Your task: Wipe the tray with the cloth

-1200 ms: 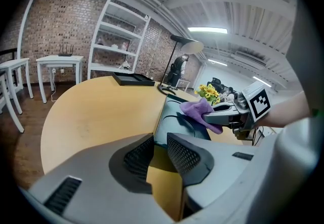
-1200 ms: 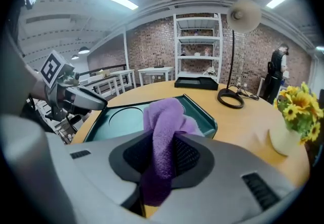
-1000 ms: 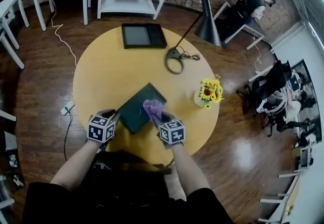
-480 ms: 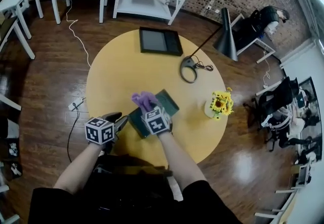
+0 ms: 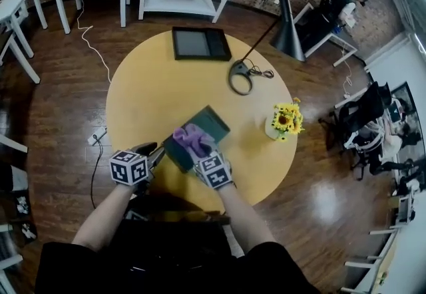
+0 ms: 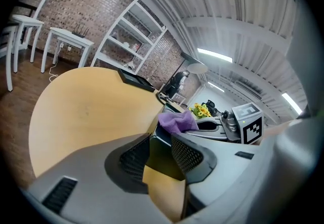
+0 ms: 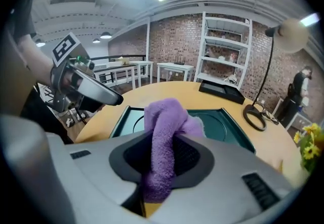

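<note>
Right gripper [image 5: 204, 155] is clamped on the purple cloth [image 5: 192, 138], holding it over the green tray [image 5: 213, 123], which sits on the near side of the round table [image 5: 153, 86]. Left gripper [image 5: 157, 153] has its jaws apart, with the tray's near corner between them.

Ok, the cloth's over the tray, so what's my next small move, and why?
Probably close the left gripper on the near corner of the tray: its jaws straddle that rim but look apart. The right gripper pinches the purple cloth over it, so steadying the tray first should stop sliding.
</note>
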Demonstrator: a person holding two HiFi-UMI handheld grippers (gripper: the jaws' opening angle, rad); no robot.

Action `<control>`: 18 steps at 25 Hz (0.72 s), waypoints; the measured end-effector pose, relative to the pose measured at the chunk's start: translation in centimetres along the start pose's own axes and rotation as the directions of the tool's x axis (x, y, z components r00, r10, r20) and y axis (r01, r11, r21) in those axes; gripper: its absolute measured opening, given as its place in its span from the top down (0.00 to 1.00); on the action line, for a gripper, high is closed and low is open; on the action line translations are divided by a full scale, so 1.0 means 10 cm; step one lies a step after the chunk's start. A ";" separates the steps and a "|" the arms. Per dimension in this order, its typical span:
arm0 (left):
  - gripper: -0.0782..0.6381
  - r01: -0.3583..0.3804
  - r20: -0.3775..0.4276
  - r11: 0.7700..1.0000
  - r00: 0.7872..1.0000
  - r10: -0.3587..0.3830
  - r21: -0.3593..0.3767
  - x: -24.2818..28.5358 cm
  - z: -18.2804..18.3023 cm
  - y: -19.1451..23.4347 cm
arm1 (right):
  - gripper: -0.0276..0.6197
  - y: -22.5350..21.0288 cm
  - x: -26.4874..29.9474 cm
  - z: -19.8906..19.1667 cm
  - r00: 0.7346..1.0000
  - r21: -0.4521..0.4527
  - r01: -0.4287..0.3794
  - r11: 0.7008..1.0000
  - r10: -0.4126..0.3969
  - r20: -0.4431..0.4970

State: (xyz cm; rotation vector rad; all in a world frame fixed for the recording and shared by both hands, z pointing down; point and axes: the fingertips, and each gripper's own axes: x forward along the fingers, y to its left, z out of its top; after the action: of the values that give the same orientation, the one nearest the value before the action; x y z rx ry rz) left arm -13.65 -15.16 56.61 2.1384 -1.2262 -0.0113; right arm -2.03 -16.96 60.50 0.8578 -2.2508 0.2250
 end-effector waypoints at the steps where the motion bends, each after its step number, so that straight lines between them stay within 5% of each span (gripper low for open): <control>1: 0.72 0.003 -0.006 1.000 1.000 -0.003 0.000 0.01 -0.02 -0.02 | 0.81 0.00 -0.05 -0.04 1.000 0.024 -0.003 1.000 0.003 0.010; 7: 0.72 0.010 -0.022 1.000 1.000 -0.010 -0.005 0.03 -0.06 -0.09 | 0.81 0.00 -0.38 -0.30 0.999 0.108 -0.015 0.994 0.011 0.037; 12: 0.72 -0.012 0.007 0.999 1.000 0.013 -0.052 -0.02 -0.05 -0.03 | 0.81 0.03 -0.45 -0.48 0.997 0.109 -0.042 0.993 0.049 -0.059; 15: 0.72 -0.024 0.033 0.997 0.999 0.026 -0.072 -0.08 -0.01 0.00 | 0.81 -0.02 -0.48 -0.36 0.997 0.072 -0.042 0.997 0.046 -0.064; 18: 0.72 -0.052 0.070 0.993 0.996 0.060 -0.101 -0.22 0.08 0.12 | 0.81 0.05 -0.46 0.07 0.997 0.037 -0.076 0.996 0.075 0.027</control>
State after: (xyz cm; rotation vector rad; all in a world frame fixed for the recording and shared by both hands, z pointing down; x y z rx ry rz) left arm -16.06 -14.34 56.01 2.0327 -1.2998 -0.1241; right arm -0.28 -14.47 56.92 0.8004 -2.3118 0.2942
